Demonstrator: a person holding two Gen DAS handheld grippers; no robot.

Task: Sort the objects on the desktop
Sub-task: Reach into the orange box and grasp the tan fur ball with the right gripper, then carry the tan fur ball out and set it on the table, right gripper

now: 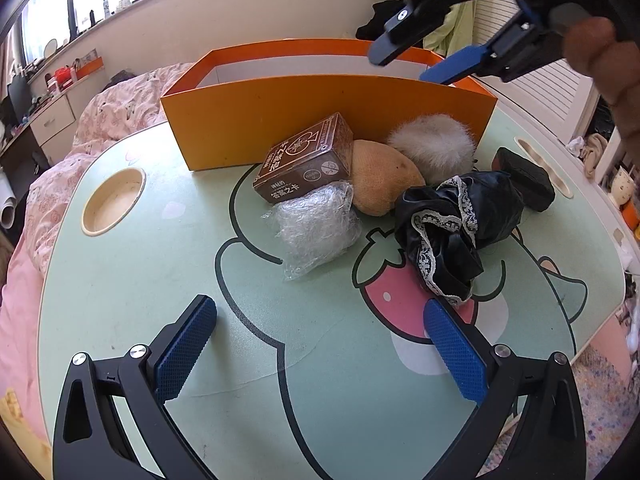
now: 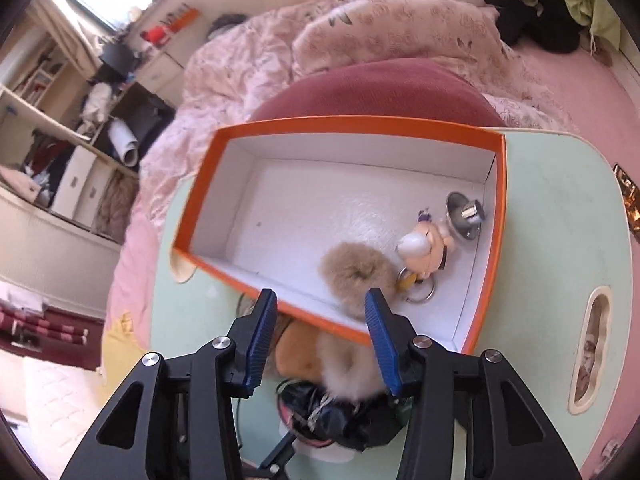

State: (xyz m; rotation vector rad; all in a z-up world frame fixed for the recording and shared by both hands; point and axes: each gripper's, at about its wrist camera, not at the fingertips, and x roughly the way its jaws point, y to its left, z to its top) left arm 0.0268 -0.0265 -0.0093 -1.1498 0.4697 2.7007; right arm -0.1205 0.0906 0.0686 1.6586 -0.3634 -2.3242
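Orange box point(image 2: 498, 216): stands at the far side of the mint-green surface point(image 1: 120, 300), open on top, white inside.
In the box: a tan fur pompom point(image 2: 358, 272), a small figure keychain point(image 2: 422, 250) with a ring, and a metal piece point(image 2: 464, 214), all toward its right end.
Pile in front of the box: brown card box point(image 1: 306, 160) leaning on a tan rounded pouch point(image 1: 380, 178); white fluffy ball point(image 1: 434, 148) against the box wall; crumpled clear plastic point(image 1: 316, 230); black lace-trimmed cloth point(image 1: 452, 224); a black block point(image 1: 526, 178) beside it.
Left claw point(image 1: 320, 348): low over the surface, fingers wide apart, nothing between them; right pad beside the black cloth.
Right claw point(image 2: 322, 340): above the box's near wall, fingers apart, nothing held.
Around: pink bedding point(image 2: 360, 32) beyond the surface.
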